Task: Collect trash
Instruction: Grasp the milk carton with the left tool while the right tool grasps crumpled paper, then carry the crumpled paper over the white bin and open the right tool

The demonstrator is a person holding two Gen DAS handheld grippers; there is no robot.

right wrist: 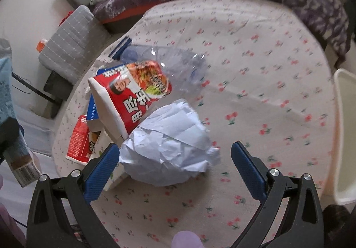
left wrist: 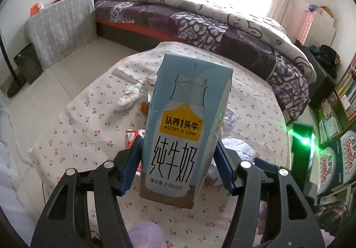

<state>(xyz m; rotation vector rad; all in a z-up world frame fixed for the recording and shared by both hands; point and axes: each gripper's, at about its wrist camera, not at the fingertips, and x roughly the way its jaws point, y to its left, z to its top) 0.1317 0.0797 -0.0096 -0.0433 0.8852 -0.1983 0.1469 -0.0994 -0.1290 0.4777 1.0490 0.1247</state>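
My left gripper [left wrist: 178, 165] is shut on a light-blue milk carton [left wrist: 184, 128] and holds it upright above the round table with the cherry-print cloth [left wrist: 77, 136]. The carton also shows at the left edge of the right wrist view [right wrist: 9, 101]. My right gripper [right wrist: 175, 165] is open, just above the table, with a crumpled white paper ball [right wrist: 169, 143] between its fingers. Behind the ball lie a red instant-noodle cup [right wrist: 133, 94] on its side, a clear crushed plastic bottle [right wrist: 169, 63] and a small red carton [right wrist: 80, 141].
A crumpled tissue [left wrist: 129, 96] and a paper roll [left wrist: 122, 74] lie on the table's far left. A bed with a purple quilt [left wrist: 200, 19] stands behind the table. A white chair edge [right wrist: 342, 136] is at the right. Shelves with books and boxes [left wrist: 338, 136] stand at the right.
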